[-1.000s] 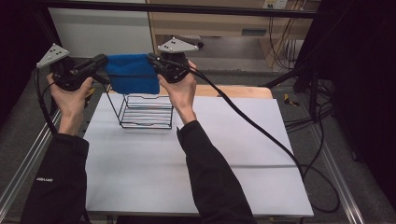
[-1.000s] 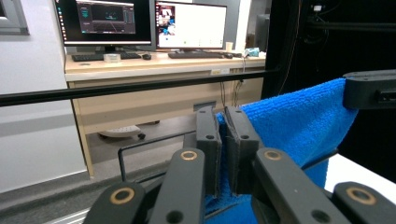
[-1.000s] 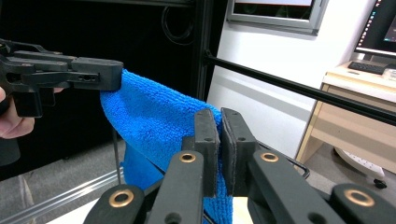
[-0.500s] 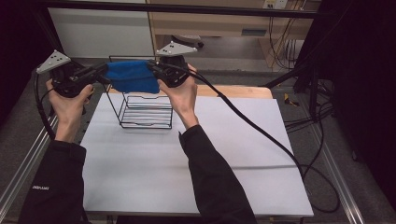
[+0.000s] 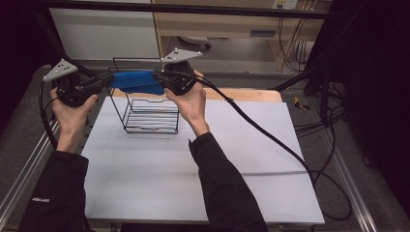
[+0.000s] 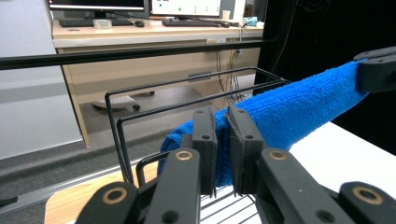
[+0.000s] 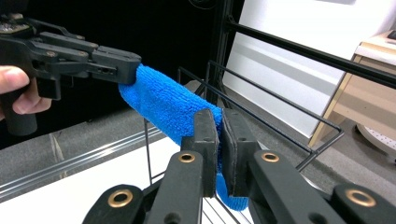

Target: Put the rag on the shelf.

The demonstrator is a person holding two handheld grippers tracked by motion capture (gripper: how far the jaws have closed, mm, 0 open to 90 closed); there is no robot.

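High view: a blue microfibre cloth (image 5: 138, 82) hangs stretched between the 2 grippers, just above the top rim of a black wire rack (image 5: 147, 113) that stands on the white table (image 5: 241, 159). The left gripper (image 5: 107, 81) pinches 1 end and the right gripper (image 5: 162, 79) pinches the other — both with jaws nearly together, clamped on the fabric. From the left gripper view the left jaws have just been easing apart a little, yet the cloth (image 6: 285, 112) sits between them. In the right gripper view the cloth (image 7: 163, 105) sags slightly mid-span. It looks light, soft and limp — it will probably droop wherever unsupported. Gripping folded corners or edges seems best, since thicker layers resist slipping.
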